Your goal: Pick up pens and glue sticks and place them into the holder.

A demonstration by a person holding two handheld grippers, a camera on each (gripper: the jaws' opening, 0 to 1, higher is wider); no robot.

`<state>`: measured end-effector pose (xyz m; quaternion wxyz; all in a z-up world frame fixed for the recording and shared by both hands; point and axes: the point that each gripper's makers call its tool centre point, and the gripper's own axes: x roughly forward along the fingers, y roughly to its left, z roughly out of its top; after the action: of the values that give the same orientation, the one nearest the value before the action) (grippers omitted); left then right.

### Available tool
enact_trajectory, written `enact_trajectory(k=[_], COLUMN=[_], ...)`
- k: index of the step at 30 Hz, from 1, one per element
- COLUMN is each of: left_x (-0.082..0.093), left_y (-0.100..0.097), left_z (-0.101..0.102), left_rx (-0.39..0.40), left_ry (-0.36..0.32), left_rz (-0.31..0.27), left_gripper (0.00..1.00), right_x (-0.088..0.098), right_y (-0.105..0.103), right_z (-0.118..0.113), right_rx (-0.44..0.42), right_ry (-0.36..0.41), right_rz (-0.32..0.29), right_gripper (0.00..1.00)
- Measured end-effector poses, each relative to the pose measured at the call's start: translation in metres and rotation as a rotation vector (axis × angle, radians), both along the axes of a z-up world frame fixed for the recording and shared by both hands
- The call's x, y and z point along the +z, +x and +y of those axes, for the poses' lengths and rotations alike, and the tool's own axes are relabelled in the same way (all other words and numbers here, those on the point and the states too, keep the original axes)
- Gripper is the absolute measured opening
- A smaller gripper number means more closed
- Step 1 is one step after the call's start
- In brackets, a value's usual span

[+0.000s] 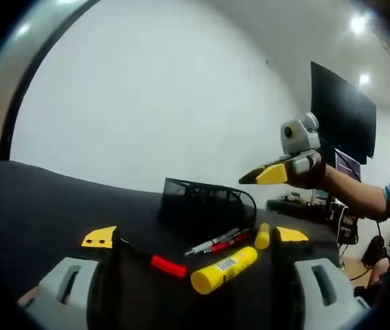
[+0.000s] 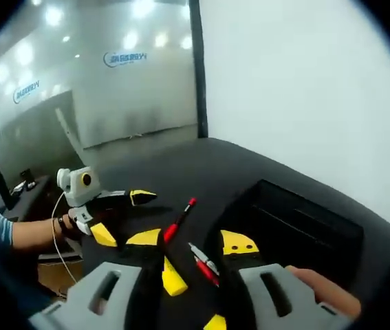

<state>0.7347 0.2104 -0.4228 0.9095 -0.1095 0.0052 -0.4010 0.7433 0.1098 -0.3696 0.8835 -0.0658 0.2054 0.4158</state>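
Note:
On the black table lie a big yellow glue stick (image 1: 223, 269), a black pen with a red cap (image 1: 155, 262), two pens side by side (image 1: 215, 242) and a small yellow glue stick (image 1: 262, 236). Behind them stands the black mesh holder (image 1: 201, 206). My left gripper (image 1: 195, 236) is open and low over the table, just short of these items. My right gripper (image 1: 250, 179) hovers above the holder's right end. In the right gripper view, my right gripper (image 2: 192, 240) is open over the glue stick (image 2: 172, 278), a red pen (image 2: 205, 265) and the red-capped pen (image 2: 179, 218), with the holder (image 2: 284, 213) to the right and the left gripper (image 2: 123, 214) open at left.
The black table (image 1: 36, 199) stands against a white wall. A dark monitor (image 1: 342, 113) and cluttered desk sit beyond the table's right end. A hand (image 2: 318, 289) grips the right tool, and the other arm (image 2: 16, 234) reaches in from the left.

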Motion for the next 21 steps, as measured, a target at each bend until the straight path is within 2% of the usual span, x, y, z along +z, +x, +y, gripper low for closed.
enact_trajectory(k=[8,12,13,15,17,19,21], left_x=[0.003,0.003,0.003,-0.002,-0.004,-0.015,-0.021], left_y=[0.003,0.005,0.007,0.017,0.028,0.039,0.048], left_z=[0.004,0.005,0.005,0.009,0.014,0.020,0.023], left_rx=[0.006,0.002,0.008,0.044,0.074,0.123,0.157], left_ry=[-0.028,-0.051,-0.065,-0.101,-0.118,-0.055,0.017], left_rz=[0.000,0.030,0.047,0.151,0.223,0.306,0.345], left_gripper=[0.92,0.87,0.86,0.83,0.81,0.77,0.68], right_x=[-0.019,-0.025,-0.025,-0.024,-0.018,-0.012,-0.008], right_y=[0.020,0.017,0.016,0.015,0.014,0.009,0.004], right_z=[0.031,0.029,0.027,0.020,0.009,-0.001,-0.012], right_rx=[0.023,0.034,0.035,0.033,0.015,0.006,-0.010], right_ry=[-0.070,-0.056,-0.051,-0.057,-0.048,-0.023,-0.015], right_rz=[0.071,0.067,0.065,0.050,0.029,0.017,-0.005], right_gripper=[0.26,0.26,0.26,0.26,0.26,0.26,0.26])
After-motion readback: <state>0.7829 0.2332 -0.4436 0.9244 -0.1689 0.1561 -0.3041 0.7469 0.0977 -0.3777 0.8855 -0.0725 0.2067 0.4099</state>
